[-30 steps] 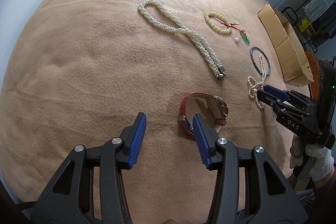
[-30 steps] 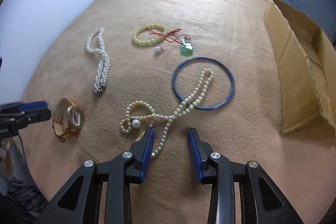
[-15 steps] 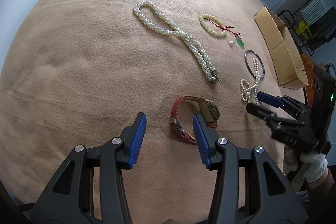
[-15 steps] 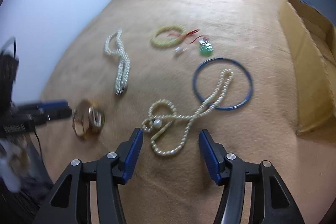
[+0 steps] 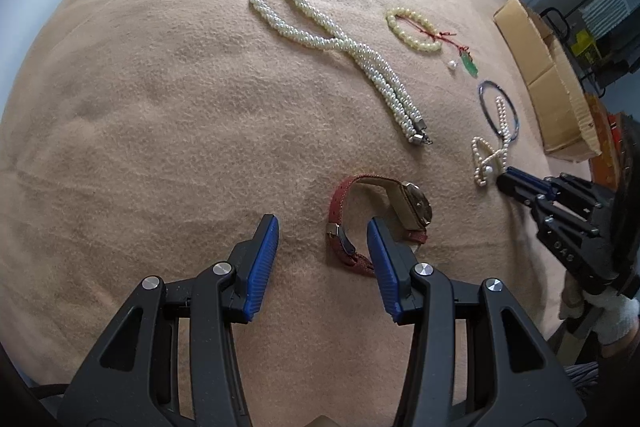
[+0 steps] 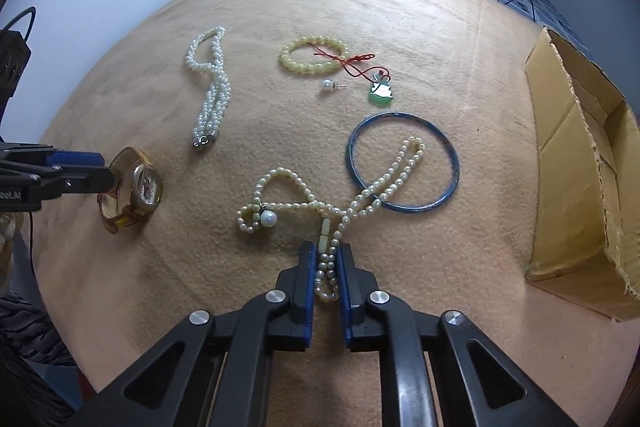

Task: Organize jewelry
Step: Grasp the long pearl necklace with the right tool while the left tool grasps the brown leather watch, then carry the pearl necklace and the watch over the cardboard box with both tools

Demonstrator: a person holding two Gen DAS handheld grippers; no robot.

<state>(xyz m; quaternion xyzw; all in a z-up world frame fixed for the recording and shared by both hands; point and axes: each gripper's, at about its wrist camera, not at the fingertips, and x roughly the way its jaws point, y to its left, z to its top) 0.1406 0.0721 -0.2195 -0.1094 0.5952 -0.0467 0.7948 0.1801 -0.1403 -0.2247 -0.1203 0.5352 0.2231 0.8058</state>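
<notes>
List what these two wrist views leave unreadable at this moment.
- Cardboard box: right wrist view, its floor hidden behind the near wall; contents unknown.
- Watch: left wrist view, part of the strap sits behind a pad of the left tongs.
- Thin pearl necklace: right wrist view, its near loop is pinched between the right tongs.
- Watch dial: too small to read in either view.

A matt, fuzzy tan cloth (image 6: pixel 400 27) covers the surface, and the box (image 6: pixel 580 163) at its edge is dull brown corrugated cardboard. The pearl strand (image 6: pixel 360 195) has a soft gloss, the blue bangle (image 6: pixel 452 155) looks scuffed, and the green pendant (image 6: pixel 381 94) shines. The watch (image 5: pixel 416 205) has a textured red strap, a metal buckle and a glossy face.
</notes>
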